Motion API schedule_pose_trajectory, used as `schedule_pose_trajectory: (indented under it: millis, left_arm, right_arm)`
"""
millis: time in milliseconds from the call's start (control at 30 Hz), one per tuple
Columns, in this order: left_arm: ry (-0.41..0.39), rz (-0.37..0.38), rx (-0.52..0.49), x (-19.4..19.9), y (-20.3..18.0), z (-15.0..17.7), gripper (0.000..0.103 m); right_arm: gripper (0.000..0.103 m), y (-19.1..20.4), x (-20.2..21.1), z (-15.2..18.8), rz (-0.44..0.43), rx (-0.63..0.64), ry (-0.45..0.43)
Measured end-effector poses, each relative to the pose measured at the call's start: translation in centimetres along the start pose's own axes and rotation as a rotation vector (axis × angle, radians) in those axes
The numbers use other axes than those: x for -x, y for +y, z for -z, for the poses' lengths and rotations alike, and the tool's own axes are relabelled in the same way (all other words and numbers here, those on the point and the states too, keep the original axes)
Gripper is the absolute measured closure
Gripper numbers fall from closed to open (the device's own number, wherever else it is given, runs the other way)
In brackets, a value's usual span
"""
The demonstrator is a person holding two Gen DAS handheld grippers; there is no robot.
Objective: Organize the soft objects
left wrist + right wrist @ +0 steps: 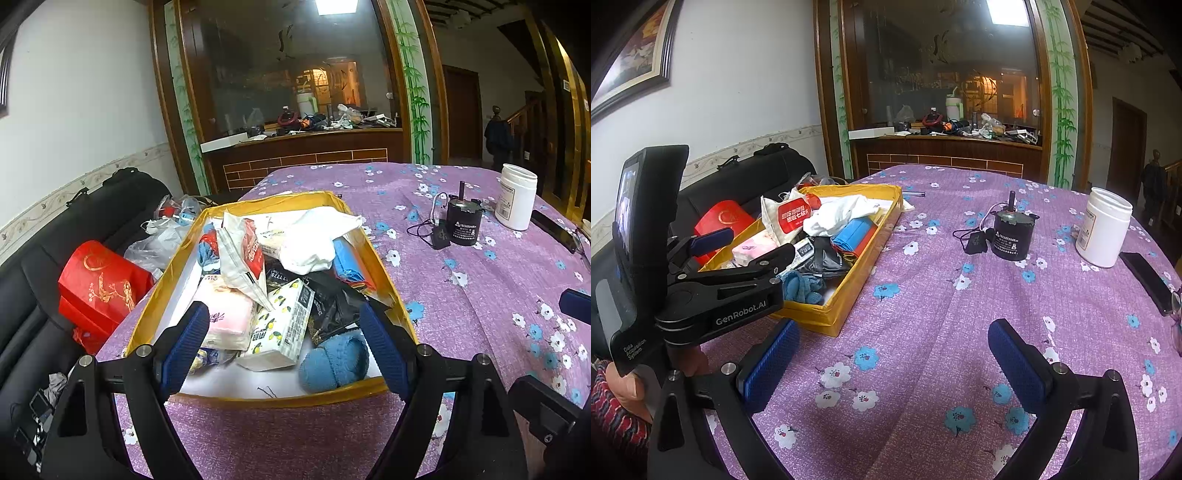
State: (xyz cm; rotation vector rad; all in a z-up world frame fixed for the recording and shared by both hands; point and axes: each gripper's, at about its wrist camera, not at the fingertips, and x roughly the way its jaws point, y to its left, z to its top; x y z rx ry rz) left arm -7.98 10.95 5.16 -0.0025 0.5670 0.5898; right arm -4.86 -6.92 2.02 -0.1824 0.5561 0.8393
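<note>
A yellow box (pixel 384 273) on the purple floral tablecloth holds soft things: a white cloth (pixel 314 236), a pink tissue pack (pixel 225 317), a lemon-print tissue pack (pixel 284 328), a blue rolled towel (pixel 334 360), a white and red bag (pixel 242 258), blue folded cloth (pixel 349 264). My left gripper (pixel 284 341) is open and empty, its fingertips over the box's near end. My right gripper (pixel 892 354) is open and empty above bare tablecloth, right of the box (pixel 846 291). The left gripper's body (pixel 713 291) shows in the right wrist view.
A black motor with wires (pixel 1010 234), a white jar (pixel 1102 229) and a black phone (pixel 1147 280) stand on the table's right side. A black sofa (pixel 33 273) with a red bag (pixel 99 288) and plastic bags (pixel 159 243) lies left of the table.
</note>
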Motion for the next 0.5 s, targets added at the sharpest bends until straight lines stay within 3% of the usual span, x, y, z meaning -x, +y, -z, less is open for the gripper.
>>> schedule_pose_trajectory:
  millis: [400, 500]
  left_arm:
    - [-0.002, -0.004, 0.013, 0.05, 0.3, 0.06, 0.019]
    - [0.021, 0.044, 0.015, 0.02, 0.06, 0.14, 0.019]
  right_arm:
    - [0.0, -0.1, 0.01, 0.02, 0.003, -0.013, 0.004]
    - [0.0, -0.74, -0.04, 0.03, 0.009, -0.038, 0.016]
